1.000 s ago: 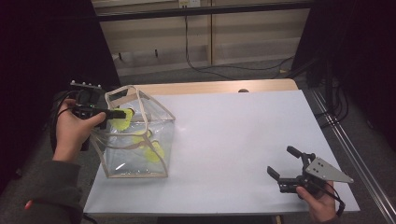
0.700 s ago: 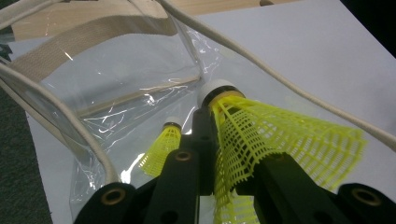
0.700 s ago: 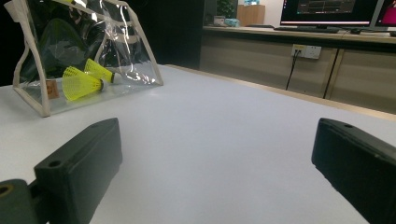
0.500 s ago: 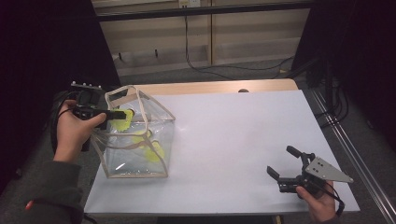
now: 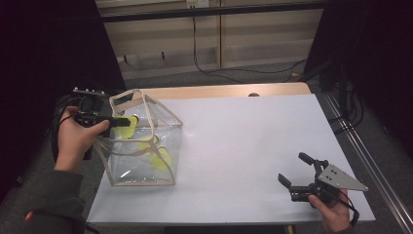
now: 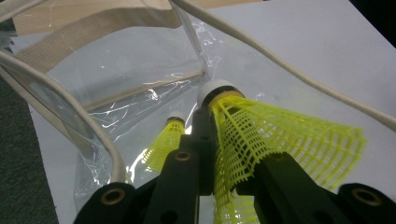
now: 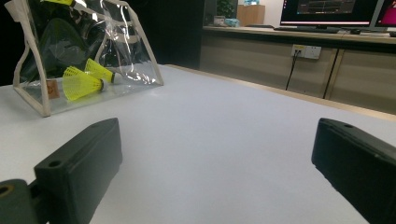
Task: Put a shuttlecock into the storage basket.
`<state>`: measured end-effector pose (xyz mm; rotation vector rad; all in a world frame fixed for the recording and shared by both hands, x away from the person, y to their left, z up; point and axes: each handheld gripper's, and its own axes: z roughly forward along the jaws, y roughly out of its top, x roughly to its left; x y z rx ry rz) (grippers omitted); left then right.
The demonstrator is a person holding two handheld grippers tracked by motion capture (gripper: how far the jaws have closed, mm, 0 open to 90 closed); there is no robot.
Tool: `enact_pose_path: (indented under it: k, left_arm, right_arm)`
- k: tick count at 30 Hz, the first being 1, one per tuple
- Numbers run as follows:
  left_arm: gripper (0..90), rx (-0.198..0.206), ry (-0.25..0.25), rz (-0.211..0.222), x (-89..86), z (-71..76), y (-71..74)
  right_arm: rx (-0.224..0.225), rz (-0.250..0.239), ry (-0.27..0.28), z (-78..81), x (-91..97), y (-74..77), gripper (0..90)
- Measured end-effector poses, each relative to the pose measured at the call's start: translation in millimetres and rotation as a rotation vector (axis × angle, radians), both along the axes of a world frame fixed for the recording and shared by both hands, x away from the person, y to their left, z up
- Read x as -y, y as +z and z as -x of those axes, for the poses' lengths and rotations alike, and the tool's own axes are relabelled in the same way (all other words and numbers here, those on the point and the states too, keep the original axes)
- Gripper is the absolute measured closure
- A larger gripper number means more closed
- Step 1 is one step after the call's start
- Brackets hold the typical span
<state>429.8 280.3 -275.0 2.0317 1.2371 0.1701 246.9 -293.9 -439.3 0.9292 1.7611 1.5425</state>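
Over the mouth of the clear plastic tote bag with cream fabric trim point(image 5: 146, 146), at the table's left edge, the left gripper point(image 5: 119, 120) holds a yellow mesh-skirted shuttlecock with a white cork tip point(image 6: 261, 135). Jaws clamped on the skirt, cork pointing forward and down into the bag. Two more yellow shuttlecocks point(image 5: 156, 152) already lie on the bag's floor.

Judgement: step in hand is the drop. Best done by carrying the cork past the cream rim cord point(image 6: 289, 74) before letting go, so the skirt does not snag the cord or the carry strap. Release gently; the mesh is already squeezed out of shape, and the bag is light enough to tip if nudged.

Right gripper point(image 5: 298, 181) sits low near the front right corner of the white table top point(image 5: 253, 141), jaws spread wide, nothing between them.

Room: broad bare white surface between bag and right gripper. Bag stands close to the left and front edges, so little margin there; pushing it leftward risks sliding it off.
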Motion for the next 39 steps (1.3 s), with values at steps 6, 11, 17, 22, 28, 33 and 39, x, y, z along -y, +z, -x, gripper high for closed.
enact_pose_path:
  k: [6,11,17,22,28,33,39]
  left_arm:
    - [82.5,0.0,-0.005,-0.007,-1.5,-0.4,-0.4]
    - [82.4,0.001,-0.003,-0.008,-2.1,-0.4,0.0]
    - [81.8,0.006,-0.002,-0.007,-2.7,0.1,-0.4]
    - [82.3,0.004,-0.001,-0.007,-3.3,1.0,0.1]
    - [81.6,0.012,-0.004,0.004,-3.2,2.3,4.4]
    - [78.8,0.013,-0.008,0.038,0.6,3.0,6.7]
    - [73.0,0.021,-0.029,0.084,7.7,4.0,12.7]
  right_arm:
    - [0.0,-0.002,0.0,0.1,-0.3,0.1,1.6]
    - [-0.001,0.003,0.0,0.2,0.4,0.1,1.6]
    - [0.0,0.0,-0.001,0.3,0.0,0.1,1.6]
    - [-0.001,0.0,-0.002,0.4,-0.1,0.1,1.6]
    - [0.0,0.001,0.001,0.5,-0.2,0.2,1.6]
    - [0.003,0.002,0.0,0.5,-0.3,0.3,1.6]
    - [0.002,0.004,-0.001,0.9,0.0,0.4,1.6]
